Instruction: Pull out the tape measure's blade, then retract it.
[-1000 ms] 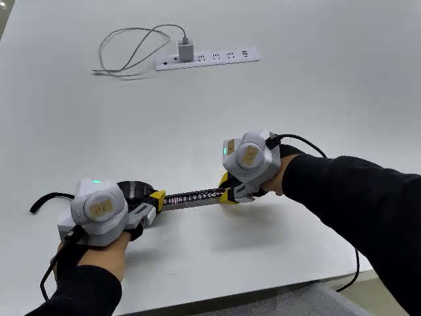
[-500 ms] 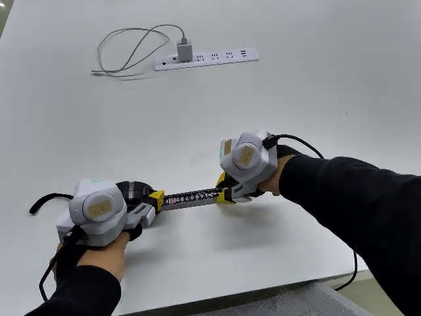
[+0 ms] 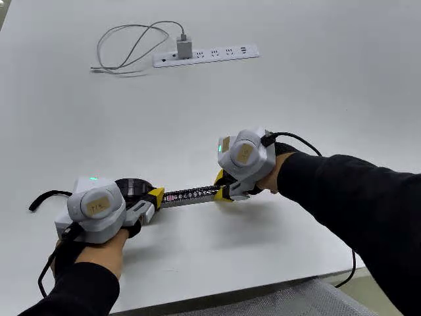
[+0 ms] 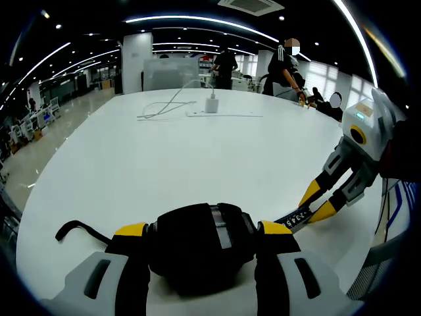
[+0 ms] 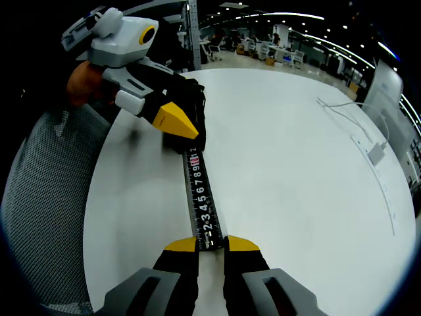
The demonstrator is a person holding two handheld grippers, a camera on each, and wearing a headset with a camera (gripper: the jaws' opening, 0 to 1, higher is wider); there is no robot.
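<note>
Two tools are sharing the work on the smooth, matte white bench (image 3: 276,99). The tape measure (image 4: 197,250) is sitting near the bench's near left edge. It is a rounded black case with a ridged band down its middle, and a black strap (image 4: 74,228) is trailing from it in a loop. Its blade (image 5: 199,194) is lying along the bench as a narrow dark strip printed with pale numerals, with a touch of red near the case end. Both tools are showing grey plastic bodies and yellow wedge-shaped tips. Far across the bench a long white power strip (image 3: 207,54) is lying with a boxy white charger (image 3: 184,48) plugged in, and a thin pale cable (image 3: 125,43) is looping off to one side.

Compared with a second ago, a slightly shorter run of blade is showing between the tools. Your right tool (image 5: 210,245) is sitting a little closer to the case, while your left tool (image 4: 202,228) is holding much the same spot.

Your left tool is standing with its jaws spread wide, pressing against the two sides of the case and gripping it. Your right tool is standing with its jaws almost together, pinching the blade's free end between the yellow tips.
</note>
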